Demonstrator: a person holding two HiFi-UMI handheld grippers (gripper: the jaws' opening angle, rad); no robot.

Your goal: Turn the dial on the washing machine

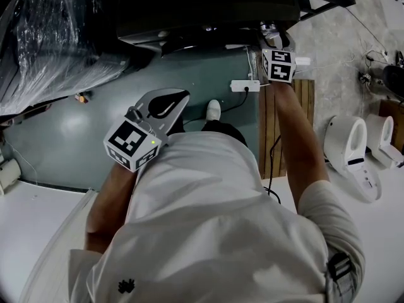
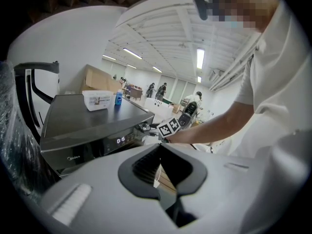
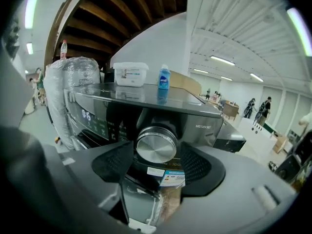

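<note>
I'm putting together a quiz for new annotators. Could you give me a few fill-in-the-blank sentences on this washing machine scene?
1. The right gripper has its jaws apart on either side of the machine's silver ___.
2. On top of the washing machine stand a white tub and a small ___ bottle.
3. The left gripper, its jaws together, holds ___.

Missing words: dial; blue; nothing.

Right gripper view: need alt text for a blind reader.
The right gripper holds its jaws open on either side of the round metal dial on a dark washing machine; contact is not clear. A white tub and a blue bottle stand on the machine's top.
</note>
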